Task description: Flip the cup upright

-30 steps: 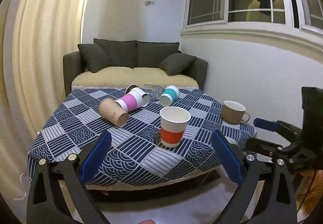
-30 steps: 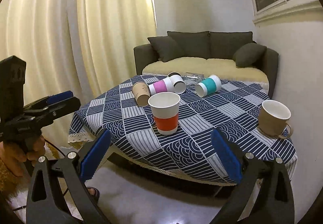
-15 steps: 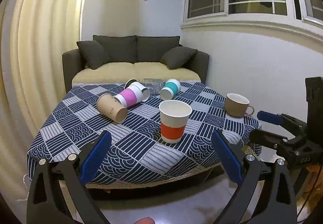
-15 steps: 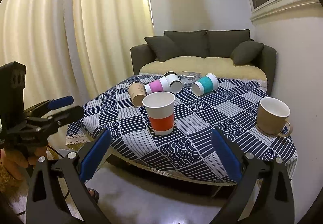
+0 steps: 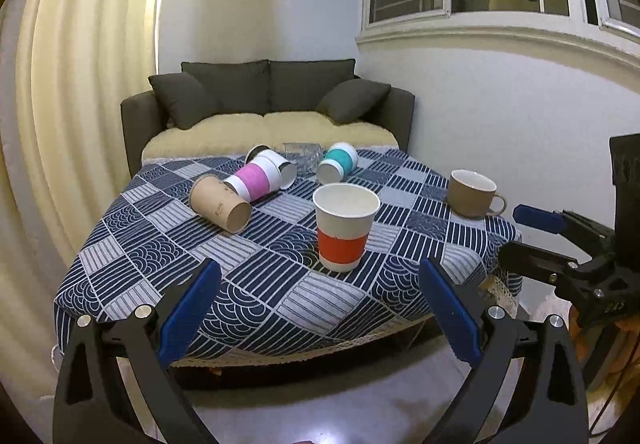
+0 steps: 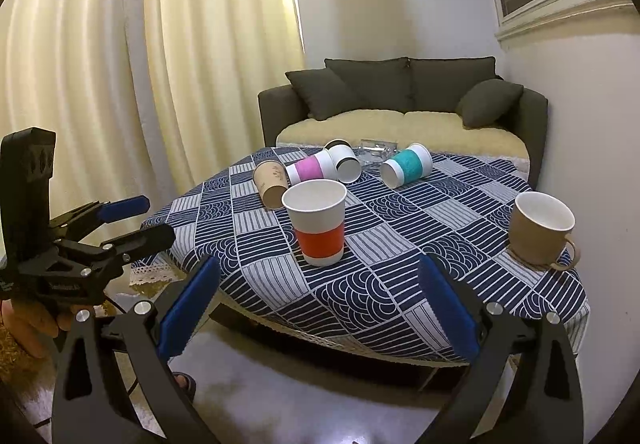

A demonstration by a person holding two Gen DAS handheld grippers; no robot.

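Note:
A white paper cup with a red band [image 5: 345, 227] stands upright near the table's front edge; it also shows in the right wrist view [image 6: 318, 221]. Behind it a brown paper cup [image 5: 219, 202], a pink-banded cup [image 5: 260, 177] and a teal-banded cup [image 5: 337, 163] lie on their sides. My left gripper [image 5: 320, 304] is open and empty, held off the table's front edge. My right gripper [image 6: 320, 302] is open and empty too, also short of the table. Each gripper shows at the side of the other's view.
A brown mug [image 5: 472, 193] stands upright at the table's right edge. A clear glass [image 5: 301, 153] lies on its side at the back. The table has a blue patterned cloth [image 5: 248, 284]. A dark sofa [image 5: 264, 104] stands behind, curtains on the left.
Both grippers have drawn back and up from the table, so it looks smaller and lower. The cups have not moved.

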